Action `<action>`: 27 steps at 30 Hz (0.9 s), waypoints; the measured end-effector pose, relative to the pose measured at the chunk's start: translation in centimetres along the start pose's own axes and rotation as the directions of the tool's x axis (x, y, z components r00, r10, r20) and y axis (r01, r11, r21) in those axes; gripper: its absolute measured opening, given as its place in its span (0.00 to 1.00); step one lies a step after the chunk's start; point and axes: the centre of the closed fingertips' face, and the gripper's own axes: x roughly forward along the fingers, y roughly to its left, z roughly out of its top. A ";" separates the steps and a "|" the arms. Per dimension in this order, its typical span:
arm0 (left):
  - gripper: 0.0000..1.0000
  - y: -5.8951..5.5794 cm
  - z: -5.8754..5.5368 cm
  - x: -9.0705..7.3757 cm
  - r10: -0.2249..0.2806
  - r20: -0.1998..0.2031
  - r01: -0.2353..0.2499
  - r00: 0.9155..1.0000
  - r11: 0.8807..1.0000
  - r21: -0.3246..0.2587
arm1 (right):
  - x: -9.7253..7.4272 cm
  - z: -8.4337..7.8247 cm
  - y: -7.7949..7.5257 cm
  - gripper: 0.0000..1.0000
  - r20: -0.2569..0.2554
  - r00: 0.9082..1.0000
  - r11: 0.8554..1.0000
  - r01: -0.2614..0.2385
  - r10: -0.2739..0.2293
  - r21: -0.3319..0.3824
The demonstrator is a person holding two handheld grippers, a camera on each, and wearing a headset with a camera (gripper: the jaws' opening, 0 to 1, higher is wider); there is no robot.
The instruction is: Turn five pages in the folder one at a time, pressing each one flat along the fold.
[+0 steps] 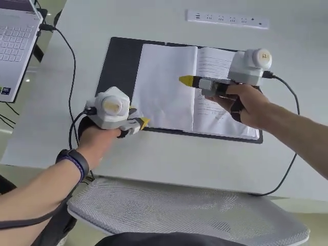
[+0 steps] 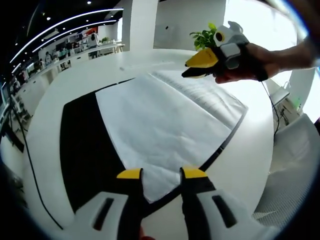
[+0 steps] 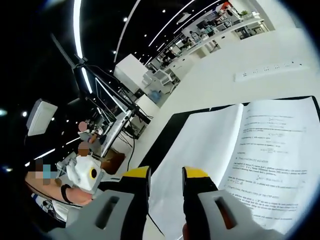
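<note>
Folder (image 1: pixel 120 61) open flat on white table (image 1: pixel 154 169) in the head view: black cover at left, blank page (image 1: pixel 164 87) across the middle, printed page (image 1: pixel 211 61) to its right. Left gripper (image 1: pixel 142 122) low at the folder's near left corner, tips just at the blank page's bottom edge. Right gripper (image 1: pixel 185 80) over the fold between the two pages, yellow tips pointing left; touching the paper or not, cannot tell. Laptop (image 1: pixel 15 36) at the table's far left, power strip (image 1: pixel 228 19) beyond the folder, mesh chair (image 1: pixel 189 210) at the near edge.

Left gripper view: jaws parted with a clear gap, nothing between them, set at the blank page's near corner beside the black cover. Right gripper at upper right, held in a hand above the printed page.

Right gripper view: jaws apart, gripping nothing, aimed across the blank page toward the black cover. Printed page to the right, power strip on the table behind it.
</note>
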 end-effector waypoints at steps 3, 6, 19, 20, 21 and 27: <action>0.26 0.1 0.0 -0.1 0.020 0.010 -0.020 1.000 1.000 0.023 | -0.3 -0.2 -0.1 0.22 0.003 1.000 1.000 0.004 -0.004 0.001; 0.26 -0.1 0.0 -0.1 0.023 0.014 -0.023 1.000 0.999 0.035 | -0.5 -0.3 -0.2 0.21 0.003 1.000 1.000 0.003 -0.003 -0.002; 0.28 -0.3 0.0 -0.1 0.033 0.018 -0.034 0.999 0.998 0.061 | -0.5 -1.3 -1.2 0.18 -0.093 0.996 0.994 -0.025 0.014 -0.111; 0.28 -0.3 0.0 -0.1 0.034 0.017 -0.035 0.999 0.998 0.060 | -0.4 -1.2 -1.5 0.18 -0.090 0.996 0.993 -0.024 0.014 -0.115; 0.28 -0.3 0.0 -0.1 0.034 0.017 -0.035 0.999 0.998 0.059 | -0.3 -1.0 -1.7 0.18 -0.086 0.996 0.993 -0.025 0.016 -0.112; 0.28 -0.2 0.2 0.0 0.033 0.016 -0.034 0.999 0.999 0.040 | 0.8 -0.8 -2.8 0.16 -0.078 0.996 0.995 -0.039 0.032 -0.090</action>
